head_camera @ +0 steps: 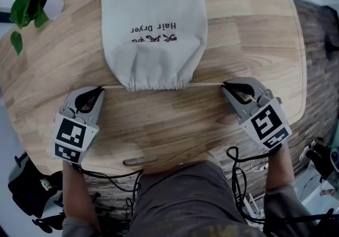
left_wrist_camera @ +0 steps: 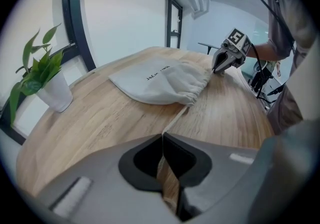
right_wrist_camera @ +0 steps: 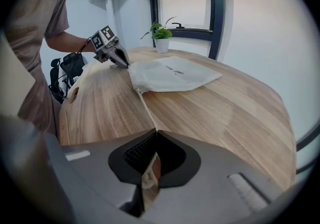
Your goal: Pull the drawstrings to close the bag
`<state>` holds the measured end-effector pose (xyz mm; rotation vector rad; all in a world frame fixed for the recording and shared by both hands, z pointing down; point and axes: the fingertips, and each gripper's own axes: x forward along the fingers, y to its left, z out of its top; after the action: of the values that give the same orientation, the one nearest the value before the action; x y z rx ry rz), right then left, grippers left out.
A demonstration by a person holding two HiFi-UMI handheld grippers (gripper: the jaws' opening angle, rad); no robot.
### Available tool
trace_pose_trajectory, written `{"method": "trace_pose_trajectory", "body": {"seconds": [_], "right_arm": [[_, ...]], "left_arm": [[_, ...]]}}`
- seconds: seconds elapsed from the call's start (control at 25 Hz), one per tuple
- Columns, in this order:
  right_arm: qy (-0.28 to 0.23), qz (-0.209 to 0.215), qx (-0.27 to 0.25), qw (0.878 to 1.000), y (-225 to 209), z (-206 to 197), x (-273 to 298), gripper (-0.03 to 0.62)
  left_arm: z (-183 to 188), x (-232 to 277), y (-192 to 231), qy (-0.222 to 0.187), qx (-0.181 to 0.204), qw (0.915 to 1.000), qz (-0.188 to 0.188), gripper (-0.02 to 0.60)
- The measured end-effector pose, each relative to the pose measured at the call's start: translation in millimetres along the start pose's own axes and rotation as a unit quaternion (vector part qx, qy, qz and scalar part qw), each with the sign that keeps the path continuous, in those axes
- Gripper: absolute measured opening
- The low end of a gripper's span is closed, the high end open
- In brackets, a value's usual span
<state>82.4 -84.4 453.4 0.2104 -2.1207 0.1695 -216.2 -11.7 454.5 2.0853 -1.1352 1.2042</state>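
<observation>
Midway between left claw [head_camera: 101, 89], right claw [head_camera: 224, 86]: bag [head_camera: 153, 35]; drawstrings [head_camera: 205, 84] pinched taut.

Left of the drawstring bag [head_camera: 153, 35], the potted plant [head_camera: 32, 0] is cut by the picture's edge. The bag's drawstrings [head_camera: 206, 84] end hidden between the clamped jaws of the left gripper [head_camera: 100, 90] and right gripper [head_camera: 224, 87]. Its red print [head_camera: 153, 39] is too small to read.

Your off-white cloth bag [head_camera: 153, 35] lay flat on the worktop [head_camera: 175, 125], printed side up, mouth gathered shut toward you, drawstrings [head_camera: 206, 84] stretched taut to either side.
</observation>
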Motion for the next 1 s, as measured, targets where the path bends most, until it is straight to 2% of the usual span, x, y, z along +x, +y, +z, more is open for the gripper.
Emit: {"method": "trace_pose_trajectory", "body": {"seconds": [0.4, 0.64, 0.84, 0.88, 0.96, 1.0], "right_arm": [[0.0, 0.0, 0.013, 1.0, 4, -13, -8, 0.034], [0.012, -0.023, 0.003, 1.0, 3, -15, -4, 0.035], [0.006, -0.017, 0.038, 0.999, 6, -19, -5, 0.038], [0.005, -0.012, 0.049, 0.999, 7, -19, -5, 0.045], [0.006, -0.011, 0.049, 0.999, 10, -13, -10, 0.144], [0.002, -0.014, 0.039, 0.999, 12, -6, -14, 0.158]], "left_arm": [[-12, -7, 5, -0.002, -0.006, 1.0, 0.007, 0.01], [-7, -2, 0, -0.024, -0.013, 0.9994, 0.022, 0.014], [-9, -3, -9, -0.035, -0.061, 0.9975, 0.0, 0.036], [-11, -5, -11, -0.027, -0.061, 0.9978, 0.002, 0.05], [-9, -15, -13, -0.018, -0.048, 0.9986, 0.009, 0.082], [-5, -21, -14, -0.022, -0.041, 0.9988, 0.013, 0.104]]}}
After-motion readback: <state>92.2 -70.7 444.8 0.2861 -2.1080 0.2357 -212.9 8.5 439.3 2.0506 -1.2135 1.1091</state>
